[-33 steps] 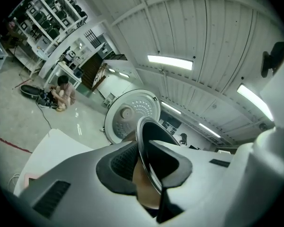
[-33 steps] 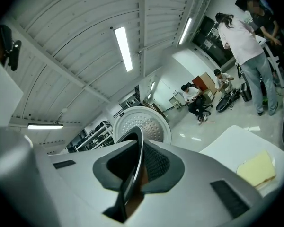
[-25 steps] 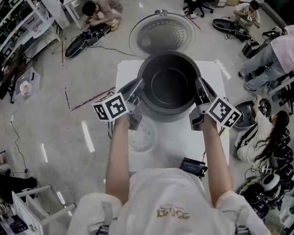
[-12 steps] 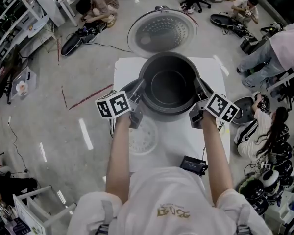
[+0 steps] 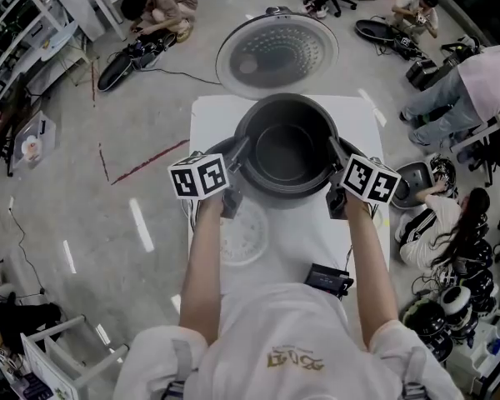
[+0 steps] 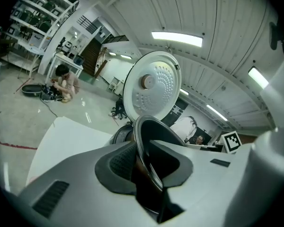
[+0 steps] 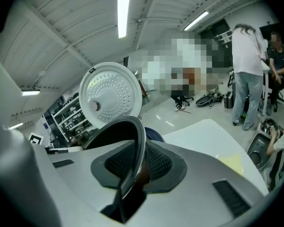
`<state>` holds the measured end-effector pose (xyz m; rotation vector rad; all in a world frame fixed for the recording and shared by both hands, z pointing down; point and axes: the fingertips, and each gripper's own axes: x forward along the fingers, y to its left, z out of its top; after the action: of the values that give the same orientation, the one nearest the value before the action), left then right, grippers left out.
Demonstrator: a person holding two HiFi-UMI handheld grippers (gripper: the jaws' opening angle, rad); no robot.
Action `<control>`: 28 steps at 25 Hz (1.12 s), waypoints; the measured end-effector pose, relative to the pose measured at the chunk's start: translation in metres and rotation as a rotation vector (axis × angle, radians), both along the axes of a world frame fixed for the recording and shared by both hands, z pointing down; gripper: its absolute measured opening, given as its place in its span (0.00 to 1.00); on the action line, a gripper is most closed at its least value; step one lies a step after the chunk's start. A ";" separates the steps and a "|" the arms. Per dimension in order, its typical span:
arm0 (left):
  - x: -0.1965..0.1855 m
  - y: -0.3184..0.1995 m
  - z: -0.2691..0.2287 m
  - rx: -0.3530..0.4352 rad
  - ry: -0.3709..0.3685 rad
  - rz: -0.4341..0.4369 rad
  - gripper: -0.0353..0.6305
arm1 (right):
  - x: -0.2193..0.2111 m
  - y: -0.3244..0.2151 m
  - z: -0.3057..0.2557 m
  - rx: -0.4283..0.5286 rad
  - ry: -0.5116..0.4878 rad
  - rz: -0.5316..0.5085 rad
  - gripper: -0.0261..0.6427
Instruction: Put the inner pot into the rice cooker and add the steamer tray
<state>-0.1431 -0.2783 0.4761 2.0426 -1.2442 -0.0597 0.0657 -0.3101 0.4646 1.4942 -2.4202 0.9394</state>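
The dark inner pot sits in the black rice cooker on the white table, under the raised round lid. My left gripper is on the pot's left rim and my right gripper on its right rim. Both pairs of jaws are opening. In the left gripper view the rim still lies against a pad of the left gripper. In the right gripper view the rim stands between the parted pads of the right gripper. The white perforated steamer tray lies flat on the table, nearer me.
A small black device lies at the table's near right edge. Several people sit or stand on the floor around the table, among cases and cables. Shelving runs along the far left.
Both grippers and the pot have sunk: the pot now sits lower inside the cooker. The marker cubes have tilted a little, and the right jaws have parted.
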 end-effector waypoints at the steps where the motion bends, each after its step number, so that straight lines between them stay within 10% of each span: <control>1: 0.000 -0.001 0.002 -0.002 -0.019 0.003 0.20 | -0.001 -0.001 0.003 -0.001 0.025 -0.011 0.16; 28: 0.012 -0.006 0.020 0.013 -0.402 0.061 0.29 | 0.001 -0.011 0.038 0.068 0.485 -0.098 0.22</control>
<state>-0.1311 -0.2845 0.4963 2.1696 -1.4180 0.3900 0.0666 -0.3209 0.5026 1.4087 -2.1588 0.4140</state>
